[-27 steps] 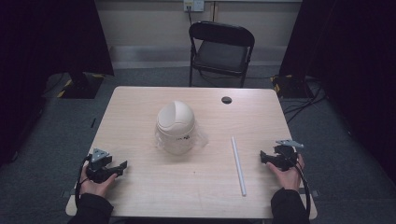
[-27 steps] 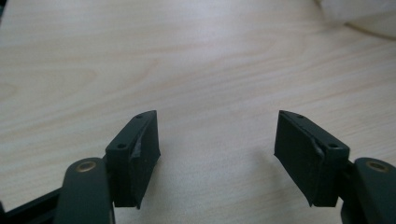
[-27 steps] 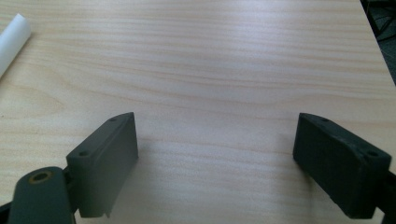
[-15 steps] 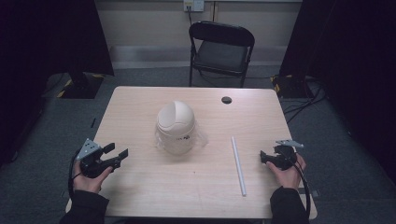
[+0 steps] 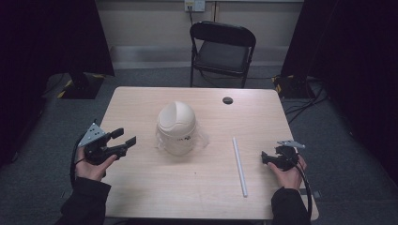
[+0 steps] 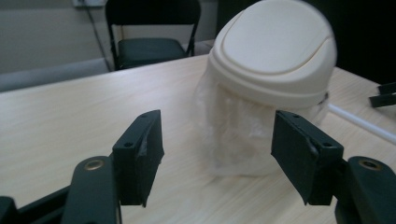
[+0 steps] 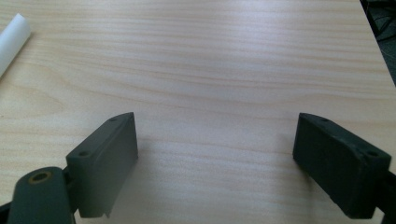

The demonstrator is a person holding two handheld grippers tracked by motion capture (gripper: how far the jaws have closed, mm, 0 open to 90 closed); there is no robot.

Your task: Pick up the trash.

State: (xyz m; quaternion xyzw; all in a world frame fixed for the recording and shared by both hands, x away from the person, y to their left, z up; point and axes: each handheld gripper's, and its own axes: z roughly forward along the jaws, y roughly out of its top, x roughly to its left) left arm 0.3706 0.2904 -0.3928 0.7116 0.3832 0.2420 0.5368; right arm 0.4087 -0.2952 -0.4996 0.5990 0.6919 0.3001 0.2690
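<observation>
Room: dark curtains on both sides, a pale wall at the back, grey floor; a black folding chair (image 5: 222, 49) stands behind the far edge of the desk (image 5: 197, 187).
Desk: light wood, with a small round dark hole (image 5: 227, 100) near its far edge.
Bin: a small cream bin (image 5: 176, 126) with a domed swing lid stands upright near the middle of the desk, its long axis vertical. In the high view the flap seam curves across the dome. In the left gripper view the sloped flap faces up and toward the camera.
Bag: a clear plastic liner (image 6: 229, 126) spills out below the lid and hides the bin's body; its edges are hard to trace against the wood.
Marks: dark specks on the bin's near side, too small to read.
Tube: a thin white tube (image 5: 240, 165) lies flat to the right of the bin, well apart from it, its long axis running from the far side toward the person. The right gripper view cuts it off at the top left corner (image 7: 11, 39).
Left tongs: the left tongs (image 5: 123, 137) hover over the left edge of the desk, pointing right toward the bin, jaws wide with nothing between them.
Right tongs: the right tongs (image 5: 264, 157) sit low near the right edge, pointing left toward the tube, just short of it; jaws apart over bare wood.
Hands: sleeves are cut off at the bottom of the high view.
</observation>
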